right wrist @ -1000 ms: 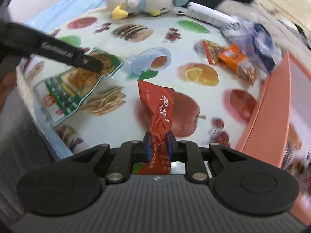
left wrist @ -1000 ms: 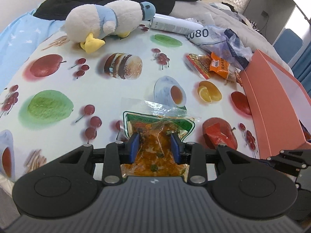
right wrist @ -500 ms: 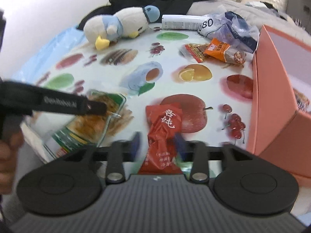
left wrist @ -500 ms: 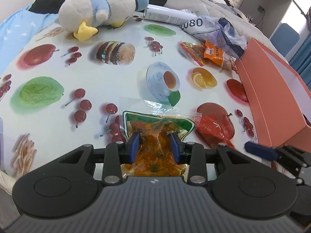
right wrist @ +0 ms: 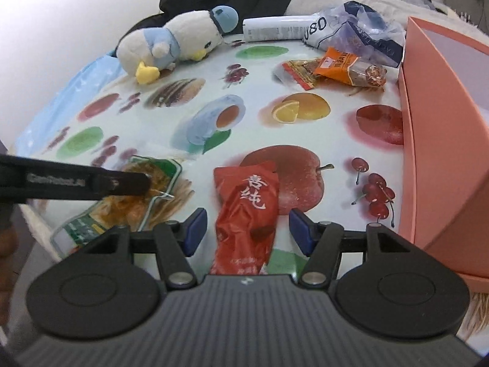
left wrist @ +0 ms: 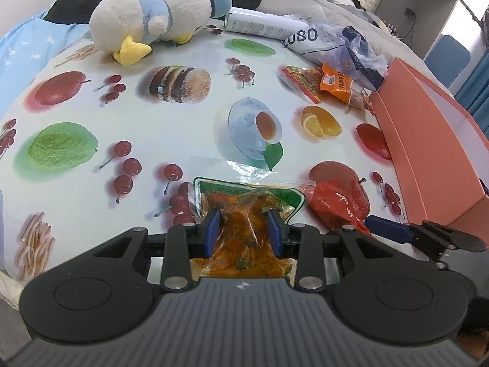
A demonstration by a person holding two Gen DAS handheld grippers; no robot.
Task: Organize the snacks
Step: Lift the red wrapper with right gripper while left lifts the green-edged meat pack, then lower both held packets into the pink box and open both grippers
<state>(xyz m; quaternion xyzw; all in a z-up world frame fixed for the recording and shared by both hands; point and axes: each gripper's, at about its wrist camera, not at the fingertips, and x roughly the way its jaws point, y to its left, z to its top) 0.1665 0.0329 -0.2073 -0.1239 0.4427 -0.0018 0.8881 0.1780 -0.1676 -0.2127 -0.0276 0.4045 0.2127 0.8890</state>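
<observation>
A clear pouch with a green border and orange snack pieces (left wrist: 244,202) sticks out over the fruit-print tablecloth (left wrist: 171,140), and my left gripper (left wrist: 243,229) is shut on its near end. In the right wrist view the same pouch (right wrist: 122,211) hangs from a left finger (right wrist: 91,182). A red snack packet with white characters (right wrist: 247,202) lies flat on the printed apple. My right gripper (right wrist: 247,229) stands open around its near end, and the pads do not touch it. The left wrist view also shows the red packet (left wrist: 336,205), with a blue right fingertip (left wrist: 385,229) beside it.
An open salmon-pink box (right wrist: 434,122) stands along the right edge of the table. Orange and red snack packs (right wrist: 339,64) and a crumpled plastic bag (right wrist: 360,33) lie at the back right. A plush penguin (right wrist: 180,39) and a white tube (right wrist: 275,29) lie at the back.
My right gripper has opened and let go of the red packet, which now lies on the table; the gripper rolled level and sank slightly. My left gripper keeps its hold on the pouch.
</observation>
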